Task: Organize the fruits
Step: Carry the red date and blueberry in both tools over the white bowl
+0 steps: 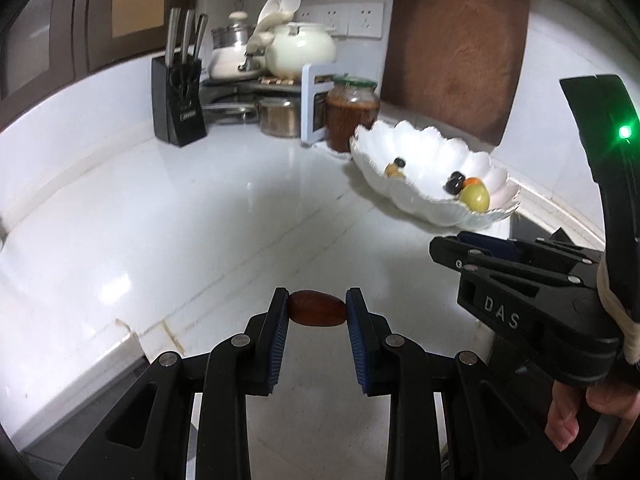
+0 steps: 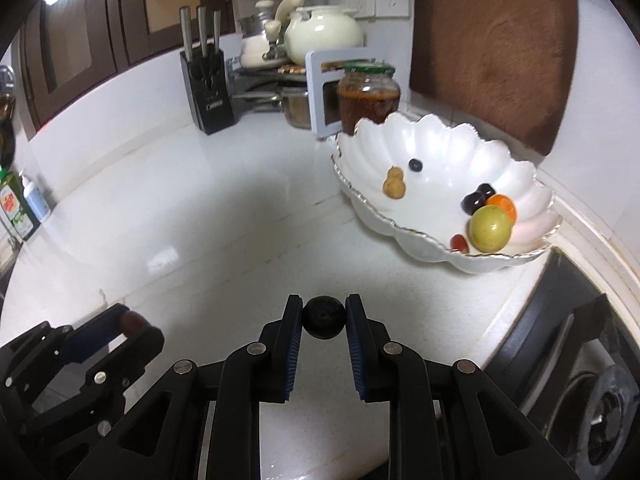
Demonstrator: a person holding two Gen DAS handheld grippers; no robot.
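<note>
— So, what has the left gripper (image 1: 317, 307) got?

— A reddish-brown oval fruit, likely a date (image 1: 317, 313), pinched end to end between its blue pads at the lower centre of the left wrist view, above the white countertop (image 1: 180, 220). The jaws stand only as far apart as the date's length.

— And the right gripper (image 2: 323, 317)?

— Its jaws are clamped on a small dark round fruit (image 2: 323, 317), a grape or plum by the look of it, at the lower centre of the right wrist view. The pads press on both sides of it.

— Where do the other fruits sit?

— In the white scalloped bowl (image 2: 432, 140) at the right of the frame, on the counter near the brown cutting board (image 2: 496, 48). At its right end lie a green round fruit (image 2: 490, 228), an orange fruit (image 2: 505, 205) behind it, two dark fruits (image 2: 478, 198) and a small red one (image 2: 459, 242). Nearer the bowl's middle lie a tan gourd-shaped piece (image 2: 394, 184) and a blueberry (image 2: 415, 165).

— Anything behind the bowl?

— A green-lidded jar (image 2: 368, 98) just beside it, and a black knife block (image 2: 206, 88) further left.
</note>
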